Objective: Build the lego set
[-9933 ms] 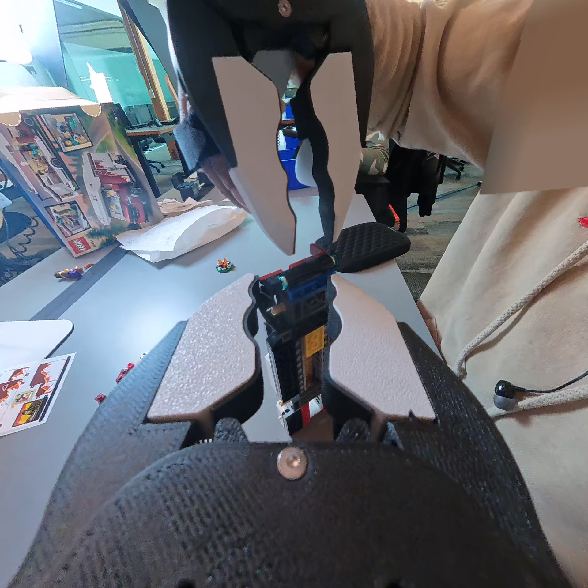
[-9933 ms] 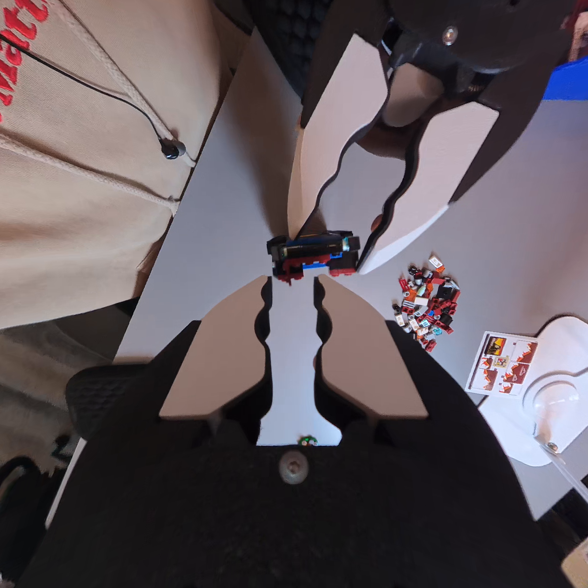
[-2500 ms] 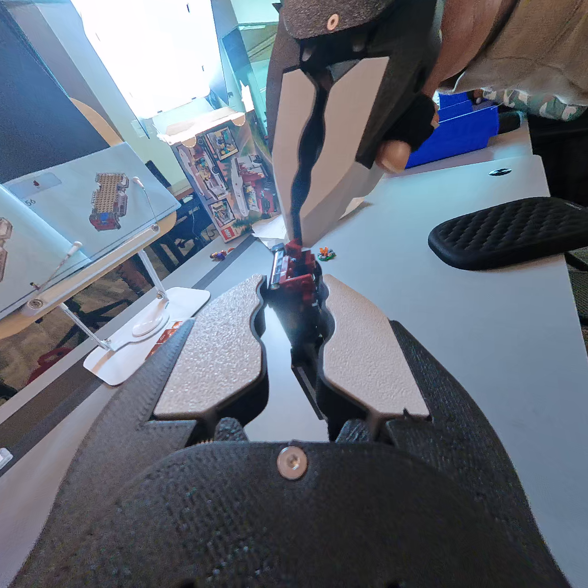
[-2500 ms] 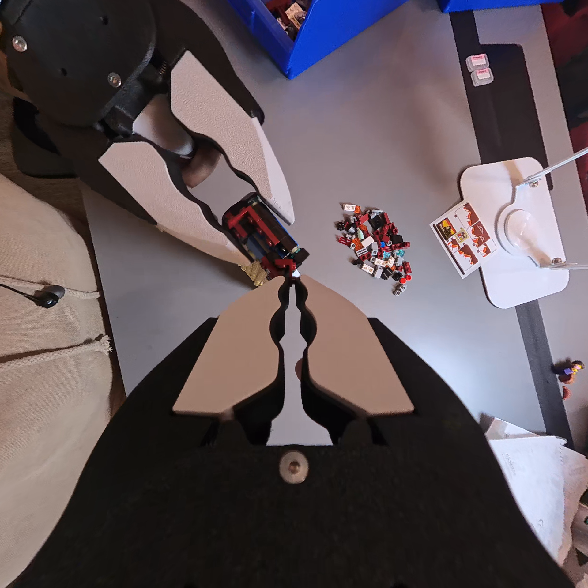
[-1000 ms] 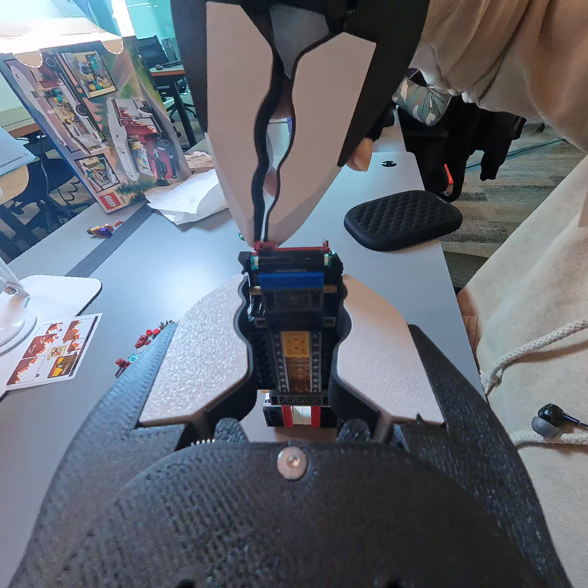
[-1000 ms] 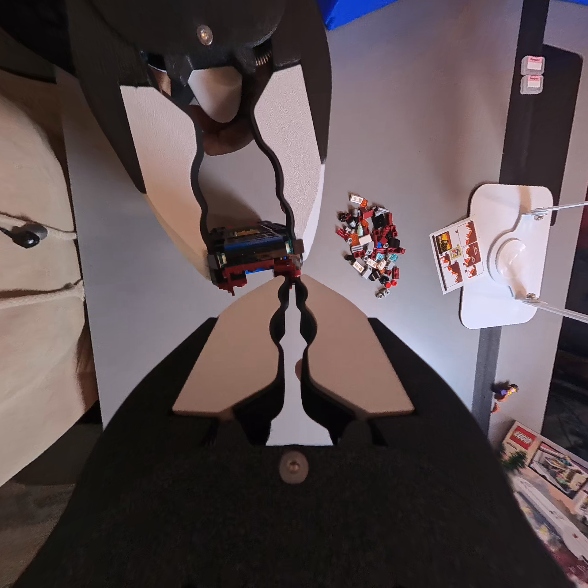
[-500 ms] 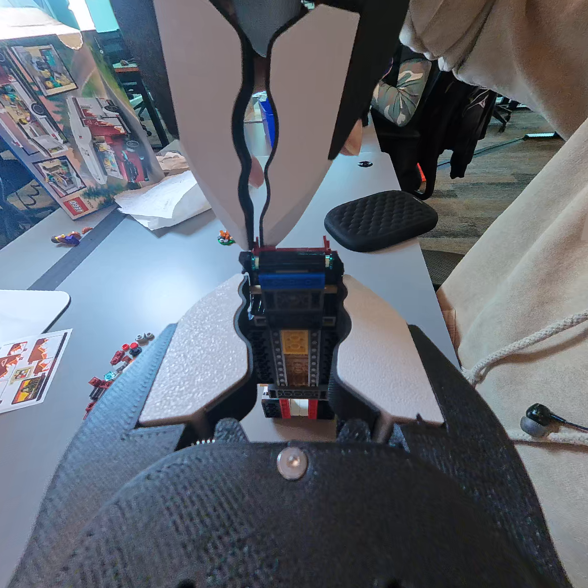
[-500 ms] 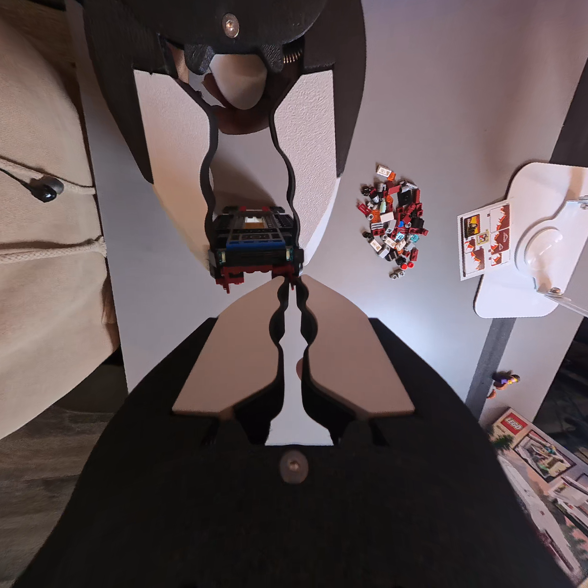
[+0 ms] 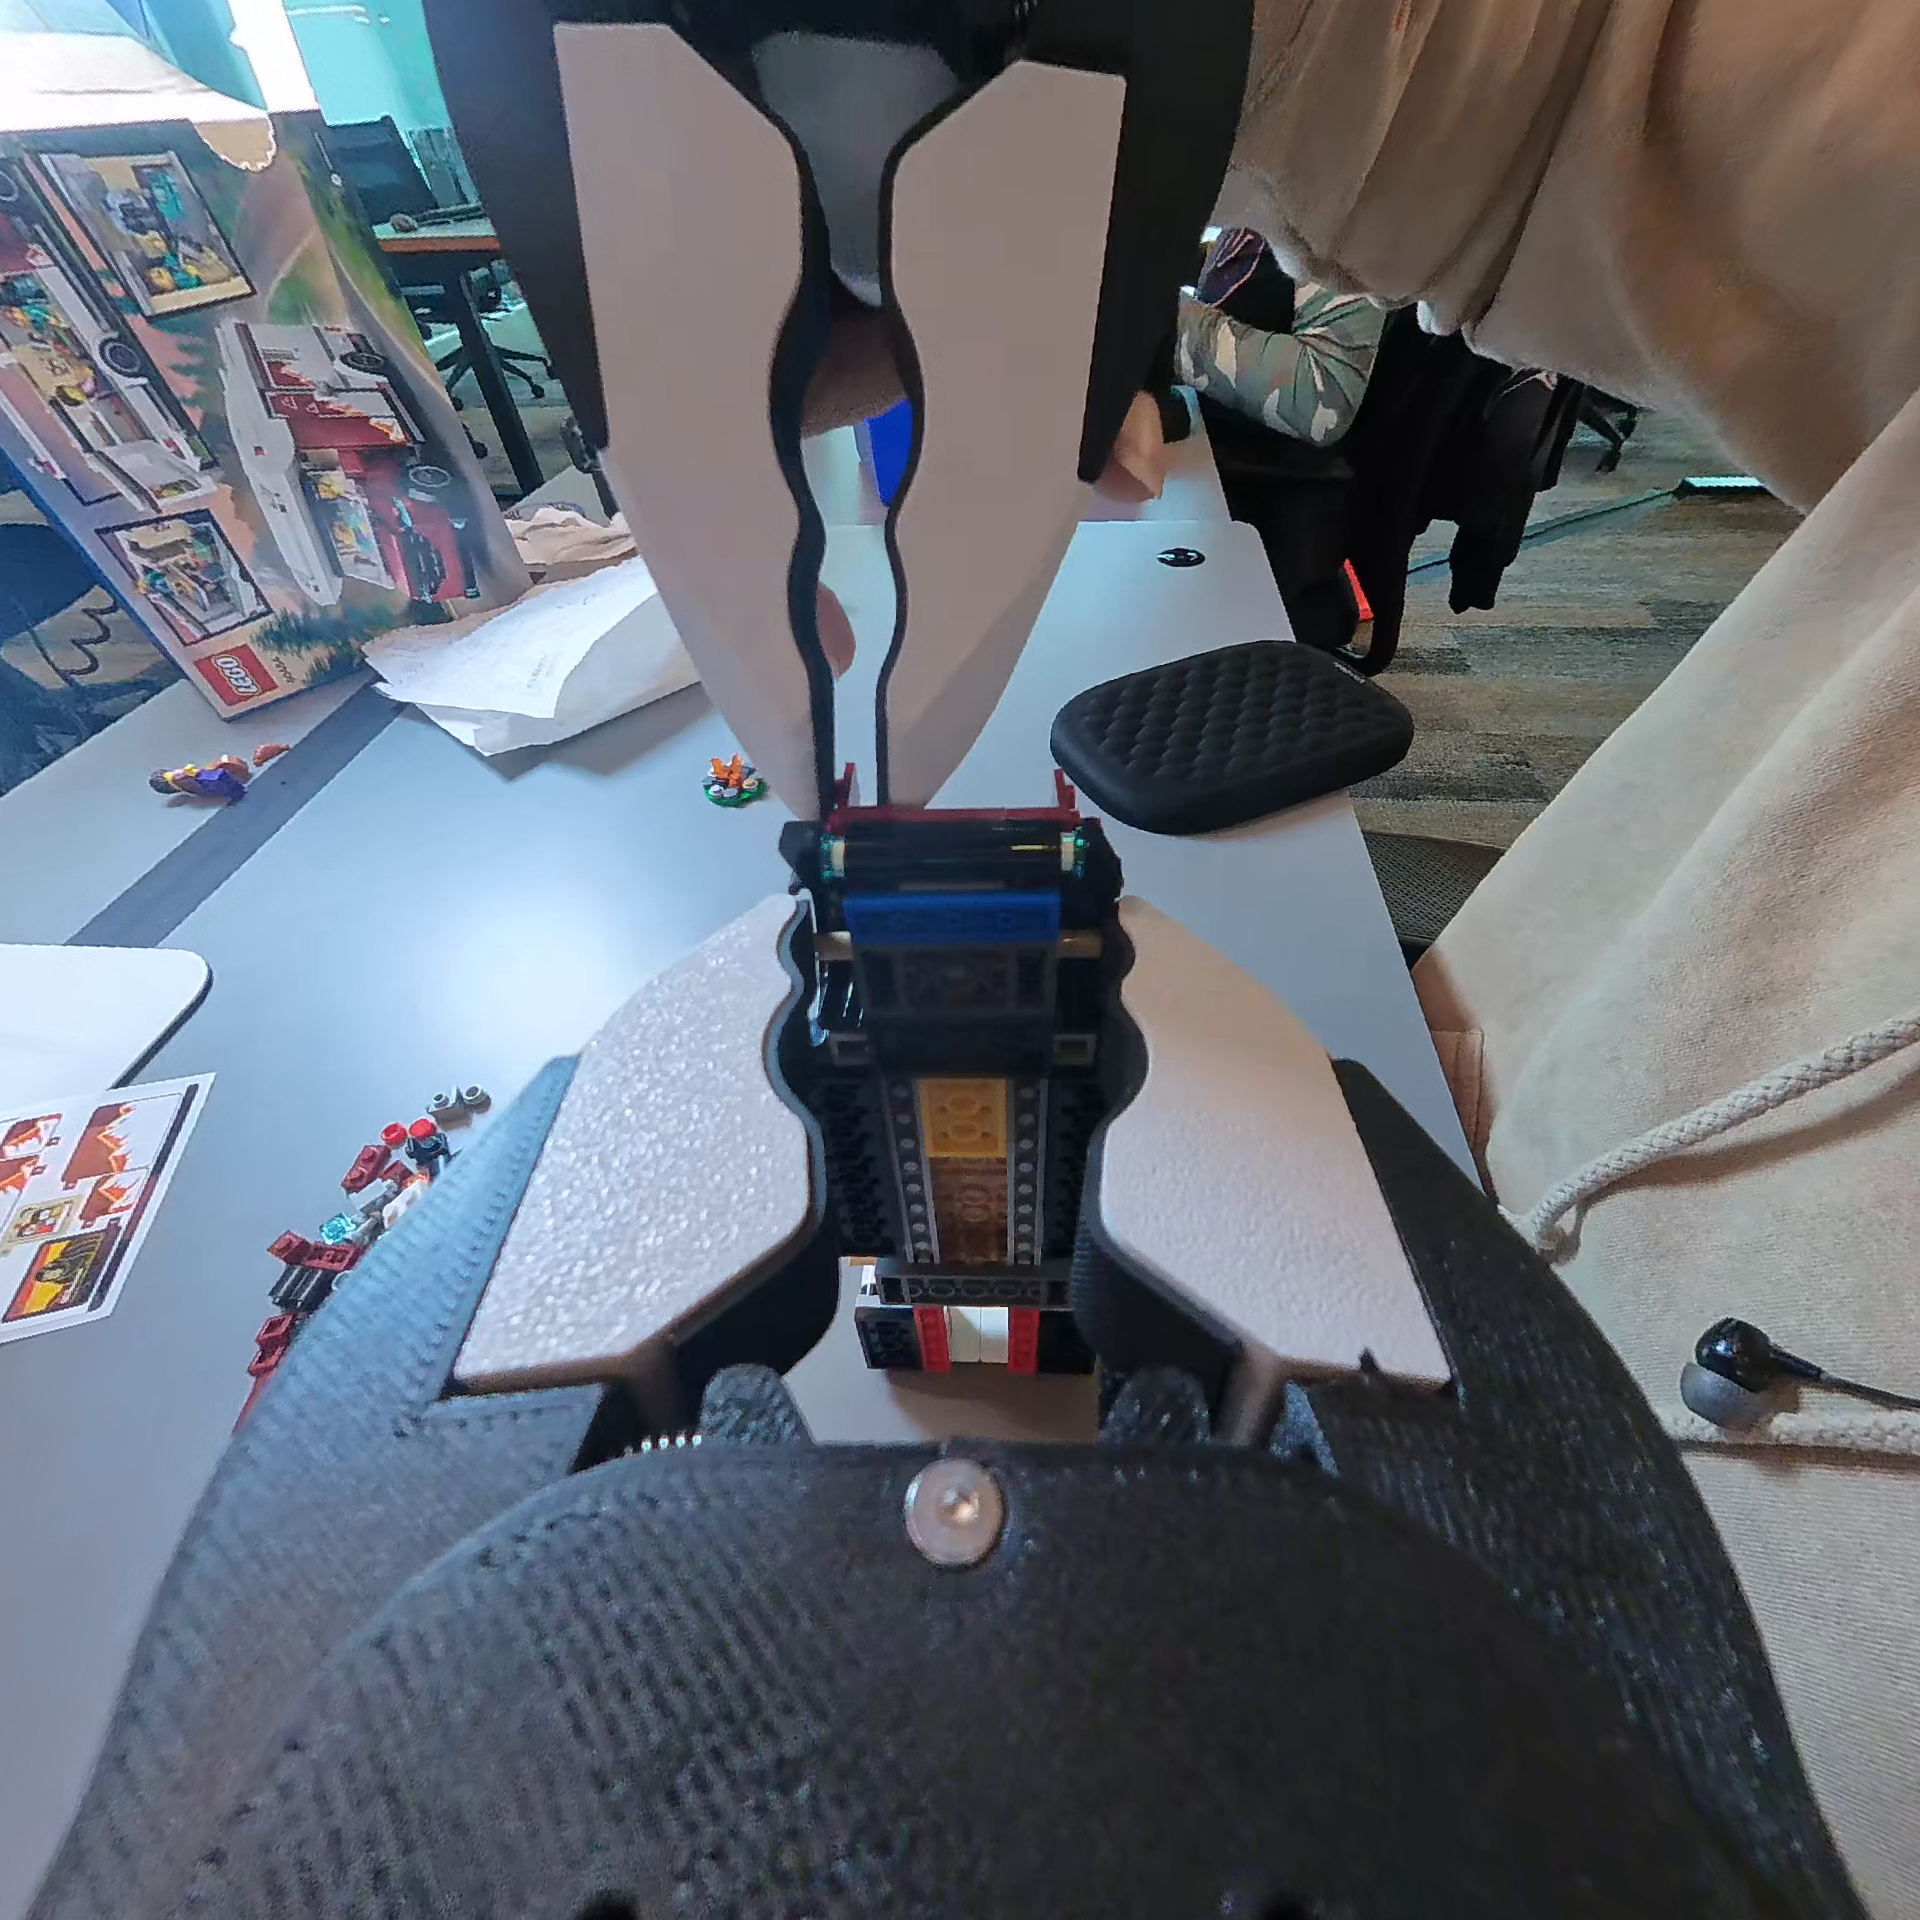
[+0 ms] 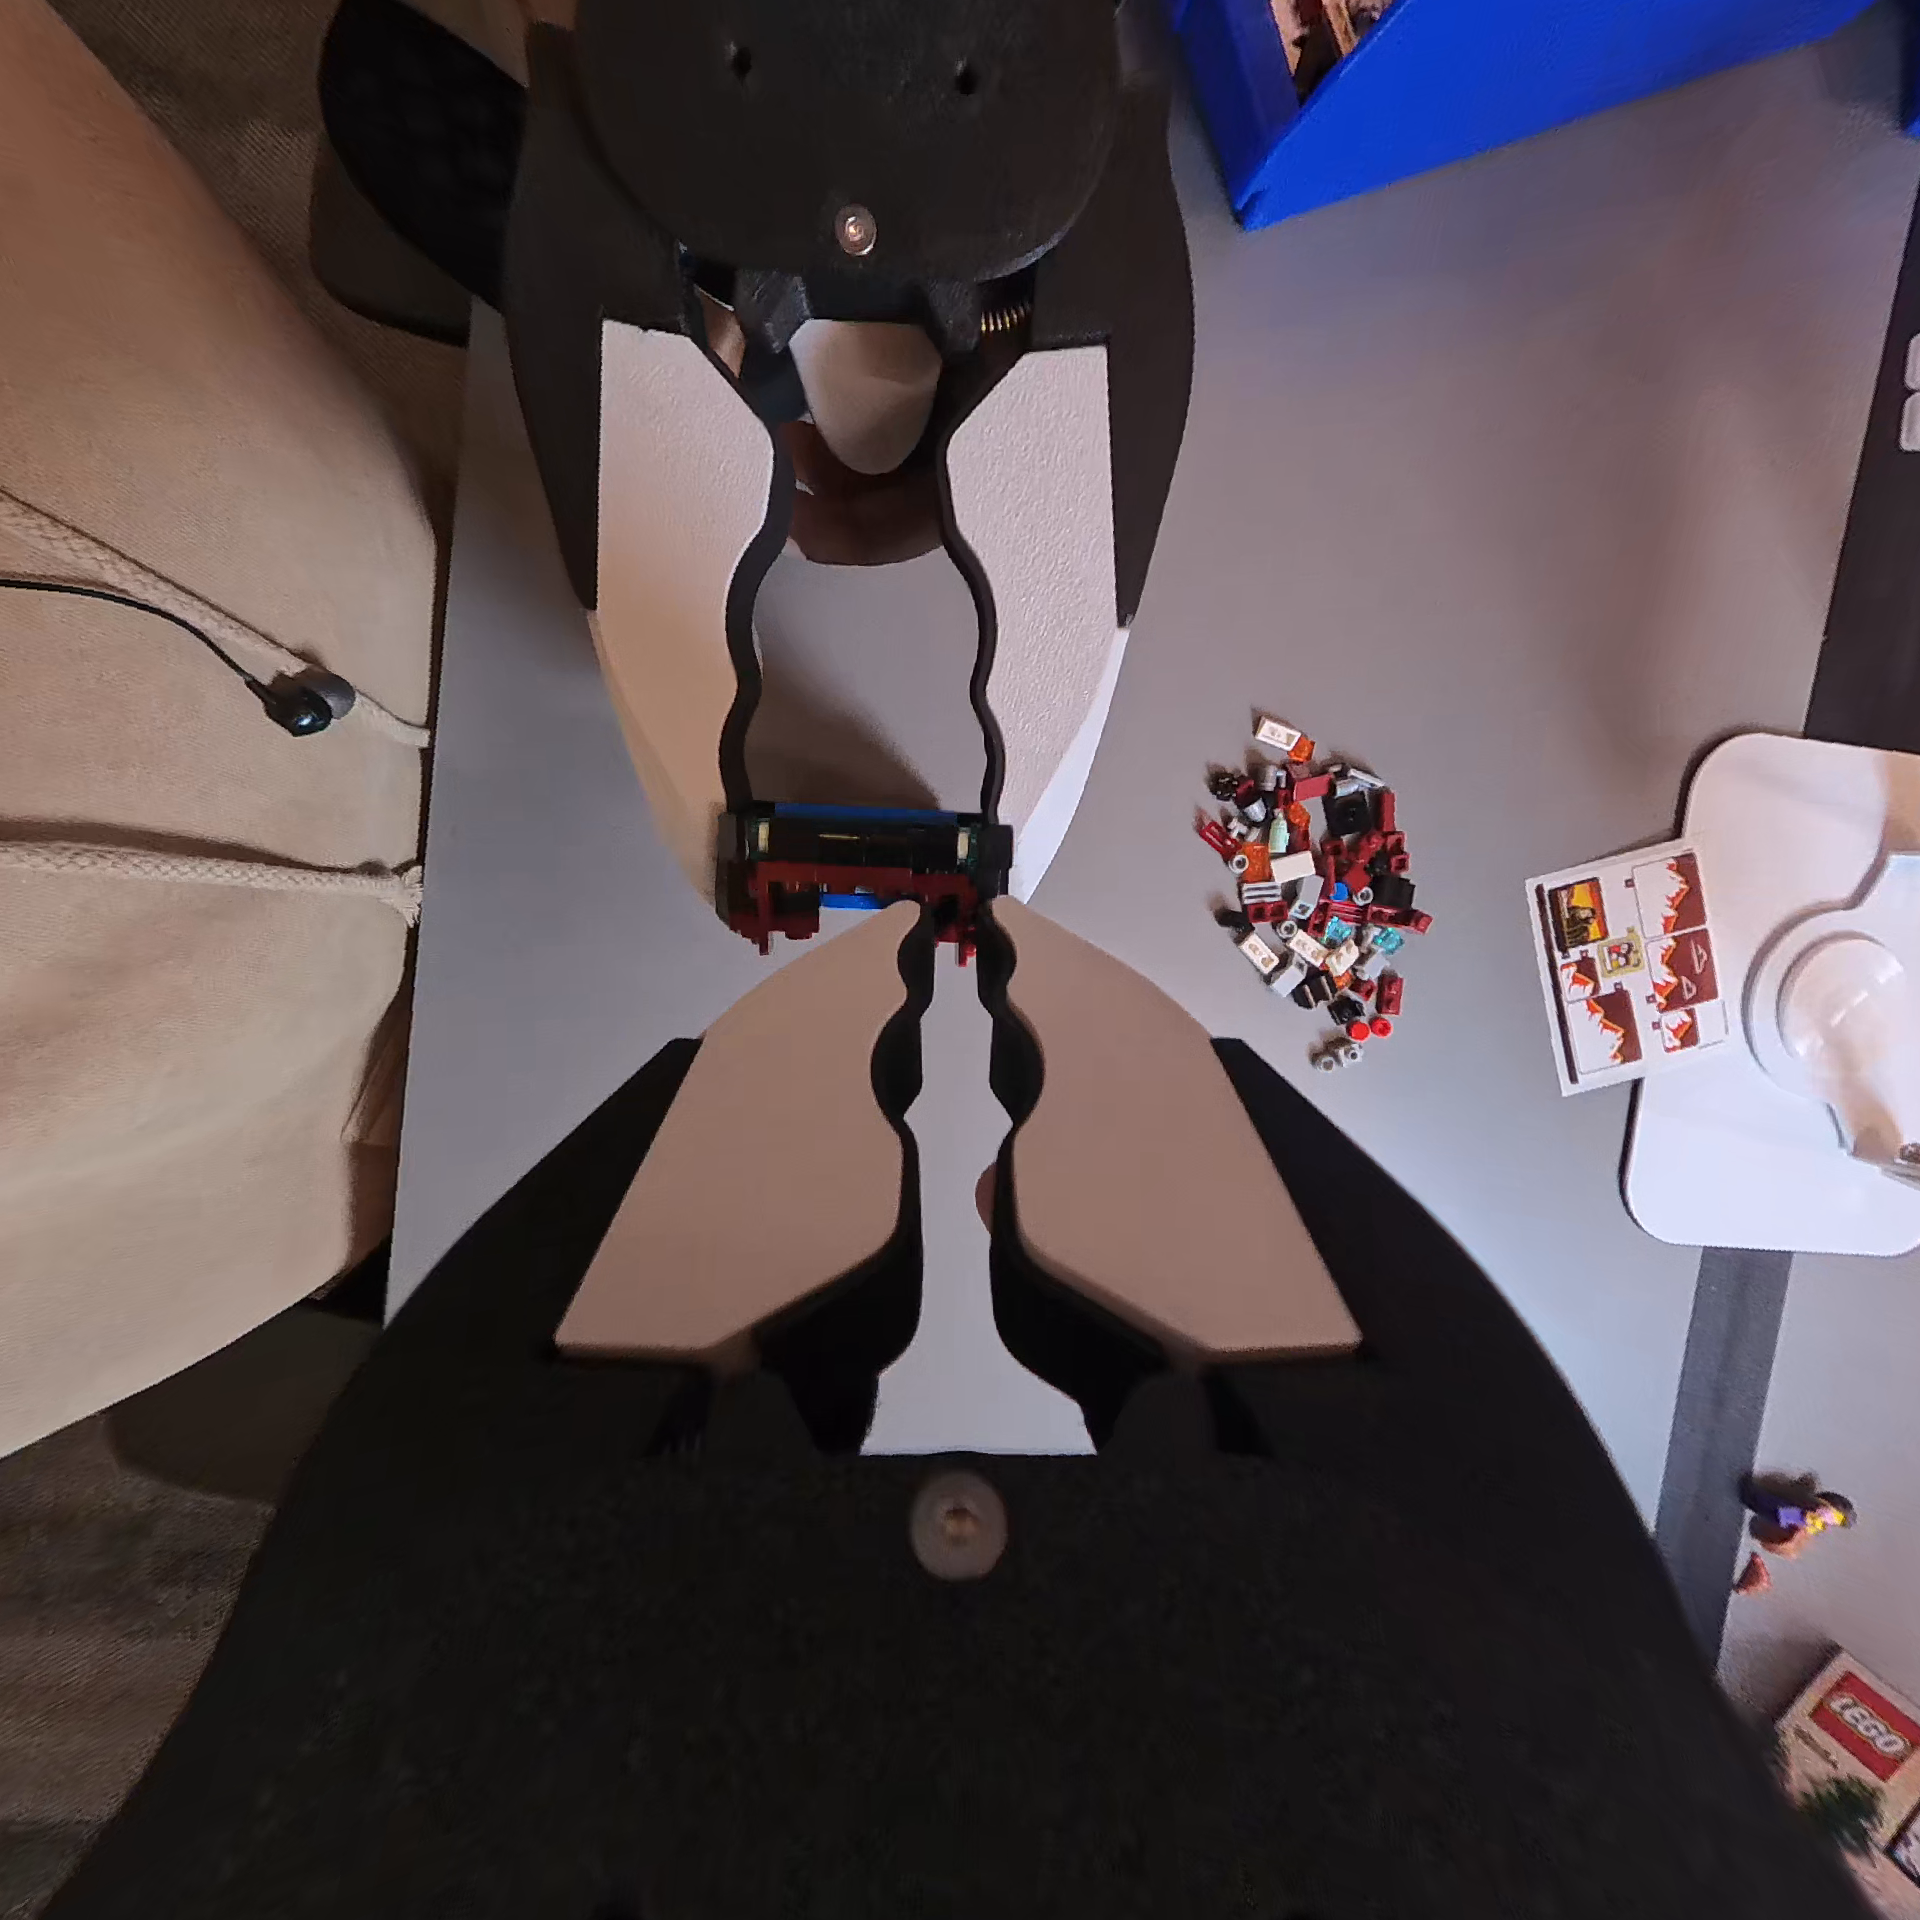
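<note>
Blocky brick model (image 9: pixel 961 997) | left gripper (image 9: pixel 956 914) clamps it | right gripper (image 10: pixel 951 914) narrowly parted at red edge

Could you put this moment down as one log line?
left gripper: clamps black brick model | right gripper: tips at its dark red end | loose bricks: on table

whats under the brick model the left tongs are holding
In the right wrist view, bare grey table lies below the brick model, which the left tongs hold; no loose pieces show beneath it. The spot directly underneath is covered by the model and the right tongs.
</note>
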The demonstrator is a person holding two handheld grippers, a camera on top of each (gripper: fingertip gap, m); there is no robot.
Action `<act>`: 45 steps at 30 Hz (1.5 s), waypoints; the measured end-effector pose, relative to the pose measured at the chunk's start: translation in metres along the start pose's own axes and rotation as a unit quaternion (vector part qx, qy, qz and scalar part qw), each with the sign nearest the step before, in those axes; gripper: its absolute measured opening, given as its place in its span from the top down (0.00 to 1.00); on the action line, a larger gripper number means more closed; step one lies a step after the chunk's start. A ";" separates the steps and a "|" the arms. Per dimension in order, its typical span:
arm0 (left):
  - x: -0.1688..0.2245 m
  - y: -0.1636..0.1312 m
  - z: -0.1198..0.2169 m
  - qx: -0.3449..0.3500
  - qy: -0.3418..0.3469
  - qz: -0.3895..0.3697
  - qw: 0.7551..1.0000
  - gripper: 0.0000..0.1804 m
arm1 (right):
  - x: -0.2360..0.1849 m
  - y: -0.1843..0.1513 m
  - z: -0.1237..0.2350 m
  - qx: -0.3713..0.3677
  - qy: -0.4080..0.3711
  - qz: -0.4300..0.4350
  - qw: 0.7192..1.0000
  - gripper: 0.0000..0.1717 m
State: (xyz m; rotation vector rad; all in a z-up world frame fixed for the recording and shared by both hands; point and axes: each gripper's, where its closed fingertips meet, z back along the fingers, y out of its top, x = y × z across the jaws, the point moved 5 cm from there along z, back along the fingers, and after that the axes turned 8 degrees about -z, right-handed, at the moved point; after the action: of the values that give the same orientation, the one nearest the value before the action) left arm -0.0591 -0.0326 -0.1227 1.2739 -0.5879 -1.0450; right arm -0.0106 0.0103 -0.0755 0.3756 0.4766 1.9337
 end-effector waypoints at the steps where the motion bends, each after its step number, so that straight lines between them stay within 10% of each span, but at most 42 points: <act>1: 0.000 0.000 0.000 0.000 -0.002 0.000 1.000 0.71 | 0.000 0.000 0.000 0.003 0.003 0.001 1.000 0.96; 33: 0.004 0.001 0.002 -0.013 -0.037 -0.010 0.999 0.71 | -0.005 0.003 0.001 -0.034 0.007 -0.035 0.999 0.98; 45: 0.008 0.000 0.007 0.010 -0.122 -0.031 0.992 0.71 | -0.005 -0.016 0.001 0.059 0.046 0.084 0.994 0.81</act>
State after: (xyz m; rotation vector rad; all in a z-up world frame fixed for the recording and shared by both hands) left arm -0.0617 -0.0434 -0.1223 1.1967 -0.7502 -1.2608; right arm 0.0048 0.0114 -0.0832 0.4145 0.6389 2.0991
